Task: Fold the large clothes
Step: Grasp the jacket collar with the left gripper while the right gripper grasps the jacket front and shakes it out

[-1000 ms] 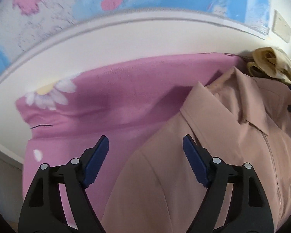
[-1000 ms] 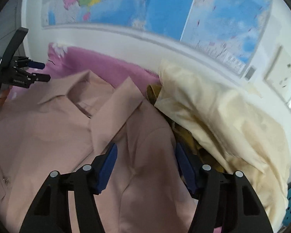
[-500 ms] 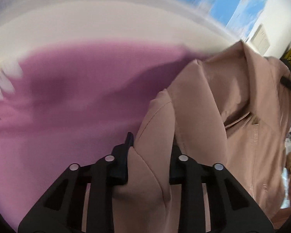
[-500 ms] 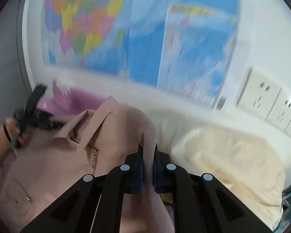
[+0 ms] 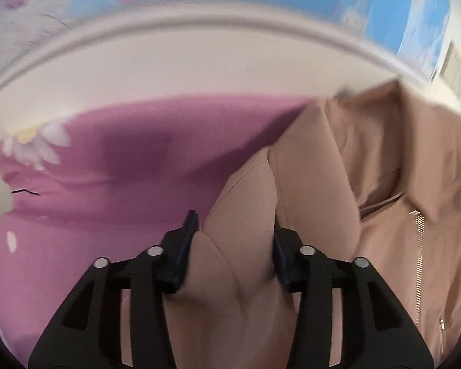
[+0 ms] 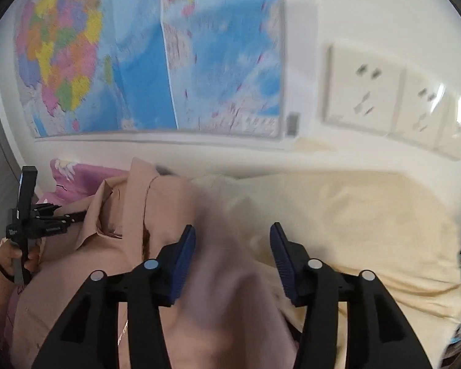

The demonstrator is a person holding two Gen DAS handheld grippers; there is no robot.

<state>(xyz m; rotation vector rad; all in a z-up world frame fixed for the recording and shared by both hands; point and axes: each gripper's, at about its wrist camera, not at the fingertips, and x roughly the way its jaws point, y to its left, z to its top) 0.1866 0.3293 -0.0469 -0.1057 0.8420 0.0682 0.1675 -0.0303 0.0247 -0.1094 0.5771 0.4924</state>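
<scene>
While both pairs of tongs are opening, each has the tan jacket between its jaws. From the left tongs, a bunched fold of the jacket fills the gap, touching both pads; whether they press it I cannot tell. Its collar and zip run off toward two o'clock over the pink sheet. The right tongs stand spread, cloth draped loosely against the left pad only, with the jacket's body stretching to nine o'clock. Neither hand looks nearer; both seem placed at opposite shoulders, so the garment's width lies between them.
</scene>
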